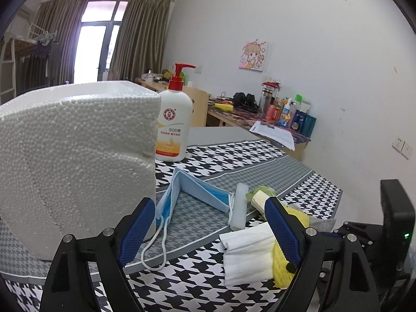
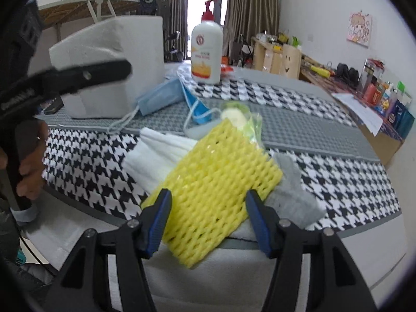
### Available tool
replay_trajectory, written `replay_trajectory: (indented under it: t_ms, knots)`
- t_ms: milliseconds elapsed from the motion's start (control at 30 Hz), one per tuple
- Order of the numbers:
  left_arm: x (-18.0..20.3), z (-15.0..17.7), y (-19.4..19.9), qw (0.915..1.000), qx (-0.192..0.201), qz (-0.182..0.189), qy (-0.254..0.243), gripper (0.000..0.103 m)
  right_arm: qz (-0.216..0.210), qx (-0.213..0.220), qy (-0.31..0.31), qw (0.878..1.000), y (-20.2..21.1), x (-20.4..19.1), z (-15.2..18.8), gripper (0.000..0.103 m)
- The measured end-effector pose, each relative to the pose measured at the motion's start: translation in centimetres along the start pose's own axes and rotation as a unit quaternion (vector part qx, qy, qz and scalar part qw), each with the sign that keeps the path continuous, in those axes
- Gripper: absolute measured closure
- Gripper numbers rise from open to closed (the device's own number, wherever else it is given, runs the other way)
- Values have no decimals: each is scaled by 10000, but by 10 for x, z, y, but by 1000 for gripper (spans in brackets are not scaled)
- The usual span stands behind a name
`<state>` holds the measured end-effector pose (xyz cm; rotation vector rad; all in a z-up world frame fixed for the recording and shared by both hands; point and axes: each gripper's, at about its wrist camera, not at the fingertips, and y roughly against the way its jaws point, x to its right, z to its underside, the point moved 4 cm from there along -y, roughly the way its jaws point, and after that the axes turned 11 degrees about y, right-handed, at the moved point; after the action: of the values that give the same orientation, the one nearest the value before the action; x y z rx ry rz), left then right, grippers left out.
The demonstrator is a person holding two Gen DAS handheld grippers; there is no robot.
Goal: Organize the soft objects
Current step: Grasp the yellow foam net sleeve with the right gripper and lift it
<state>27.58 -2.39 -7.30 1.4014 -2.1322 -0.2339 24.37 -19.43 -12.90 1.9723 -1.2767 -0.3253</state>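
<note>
Soft items lie on a houndstooth cloth (image 1: 228,153). A yellow foam net (image 2: 215,182) overhangs the table's front edge between the blue pads of my right gripper (image 2: 209,221). The pads flank it and it does not look squeezed. Under it lie a folded white cloth (image 2: 161,156) and a grey cloth (image 2: 291,195). My left gripper (image 1: 210,231) is open wide over the ear loops of a blue face mask (image 1: 197,192), holding nothing. A white foam stick (image 1: 239,205) and a green-wrapped piece (image 1: 260,195) lie beyond.
A big white styrofoam block (image 1: 78,156) stands on the left, close to my left finger. A lotion pump bottle (image 1: 173,122) stands behind it. A person's hand (image 2: 28,166) holds the left gripper's handle. A cluttered side desk (image 1: 280,119) runs along the right wall.
</note>
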Motion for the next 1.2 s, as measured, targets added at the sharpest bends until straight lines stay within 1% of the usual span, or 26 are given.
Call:
replay_trajectory:
  t_ms: [33,100,133,167,267,333,400,433,500,567,633,667,700,733,767,800,867,1000,1133,1167,1200]
  knots:
    - [-1,1,1,10000,-6,0,0,16,7,8,-28,10000,1,1,1,56]
    - [-1,1,0,10000,-16,-17,5,16,-49,10,-126,9999,2,6,1,81]
    - [-1,1,0,10000,-14,-24,9,16,-61,7,-189,9998,3,9,1,86]
    - [-2,0,0,10000,-17,-25,12,16,-67,12,-199,9998,4,11,1,93]
    - [-2,0,0,10000,-4,-41,10,16,-7,123,-179,9998,11,11,-2,98]
    - [-2,0,1,10000,20,-44,23,16,48,243,-204,9995,19,13,-4,99]
    - [-3,-1,2,10000,58,-50,46,16,12,433,-279,9987,32,16,-7,99]
    - [-4,-1,3,10000,59,-38,65,16,11,442,-301,9986,34,17,-8,99]
    - [-4,-1,3,10000,29,-10,81,16,51,341,-445,9984,35,19,-8,98]
    - [-3,-1,4,10000,44,1,56,16,-6,228,-503,9985,32,19,-4,98]
    - [-2,0,6,10000,77,6,15,16,-115,186,-637,9977,28,20,1,95]
    - [-1,0,6,10000,85,15,2,16,-159,152,-705,9973,25,21,3,88]
    - [-1,0,7,10000,82,27,-1,16,-165,130,-785,9967,22,22,5,77]
    - [-1,1,7,10000,76,36,-8,16,-148,132,-806,9965,21,22,7,69]
    - [0,1,7,10000,74,33,-22,16,-121,161,-807,9965,21,22,8,55]
    - [0,1,7,10000,75,26,-33,16,-74,205,-821,9964,22,23,8,46]
    - [0,2,7,10000,64,38,-42,16,-122,271,-863,9958,22,24,9,45]
    - [2,3,6,9999,63,28,-98,16,-215,167,-924,9954,11,25,9,45]
    - [1,2,4,10000,44,15,-66,16,-404,209,-1079,9931,6,26,6,45]
    - [1,2,4,10000,33,12,-55,16,-432,233,-1109,9926,6,26,6,54]
    - [1,2,4,10000,23,14,-48,16,-487,217,-1118,9923,6,26,6,66]
